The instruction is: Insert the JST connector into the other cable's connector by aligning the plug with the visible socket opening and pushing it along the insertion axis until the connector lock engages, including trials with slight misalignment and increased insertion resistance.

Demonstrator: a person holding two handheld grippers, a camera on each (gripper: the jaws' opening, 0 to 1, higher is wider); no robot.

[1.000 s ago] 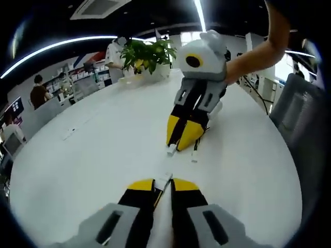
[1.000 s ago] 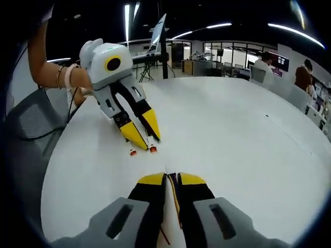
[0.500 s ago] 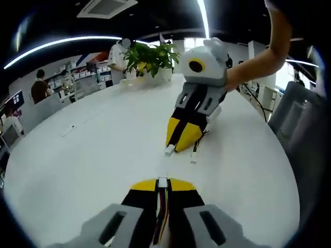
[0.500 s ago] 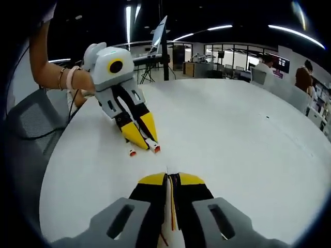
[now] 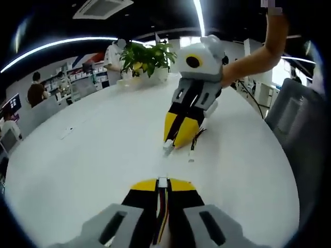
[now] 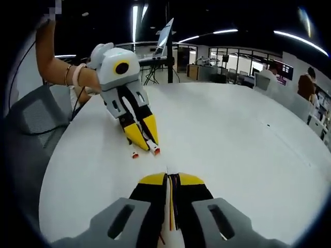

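Left gripper view: we see our left gripper (image 5: pixel 162 182) clenched on a thin cable (image 5: pixel 162 217) whose small white connector (image 5: pixel 162 182) pokes out at the jaw tips, just over a white table (image 5: pixel 93 155). Facing us, our right gripper (image 5: pixel 170 145) pinches its own cable, its white connector (image 5: pixel 167 145) at the tip and a loose cable end (image 5: pixel 191 156) lying just beside it on the table. A plant (image 5: pixel 146 56) stands at the far edge.

Right gripper view: our right gripper (image 6: pixel 171 178) is closed on thin coloured wires (image 6: pixel 171 206). The left gripper (image 6: pixel 147 145) holds its red-tipped connector (image 6: pixel 155 150) near the table (image 6: pixel 248 144); another red-tipped end (image 6: pixel 134 154) lies beside it.

The two connectors are apart, facing each other. We judge them light, small, brittle plastic on limp wires, so they are best held on the plastic body, not the wires.
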